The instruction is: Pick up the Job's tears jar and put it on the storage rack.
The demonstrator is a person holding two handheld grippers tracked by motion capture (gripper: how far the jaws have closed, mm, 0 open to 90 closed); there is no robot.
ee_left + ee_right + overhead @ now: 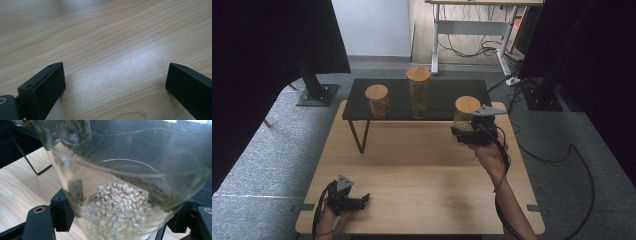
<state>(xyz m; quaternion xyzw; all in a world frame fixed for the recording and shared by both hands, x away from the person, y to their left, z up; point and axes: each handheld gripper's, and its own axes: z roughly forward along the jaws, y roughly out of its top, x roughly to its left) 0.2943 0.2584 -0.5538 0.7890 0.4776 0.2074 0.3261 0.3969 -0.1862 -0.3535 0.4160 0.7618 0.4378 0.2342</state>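
Observation:
My right gripper (463, 133) is shut on a glass jar (465, 118) with a round wooden lid, held above the table near the front right of the black shelf (447, 95). In the right gripper view the jar (120, 182) sits between the jaws, its bottom covered with pale grains (120, 202). Two more wooden-lidded jars stand on the shelf: a short one (377, 101) at the left and a tall one (418, 93) in the middle. My left gripper (364, 199) rests at the table's front left corner, open over bare wood (112, 75).
The shelf stands on thin black wire legs (358, 135) at the back of the wooden table (412, 170). Black stands and dark curtains flank the table. Cables trail on the grey floor at the right (562, 155).

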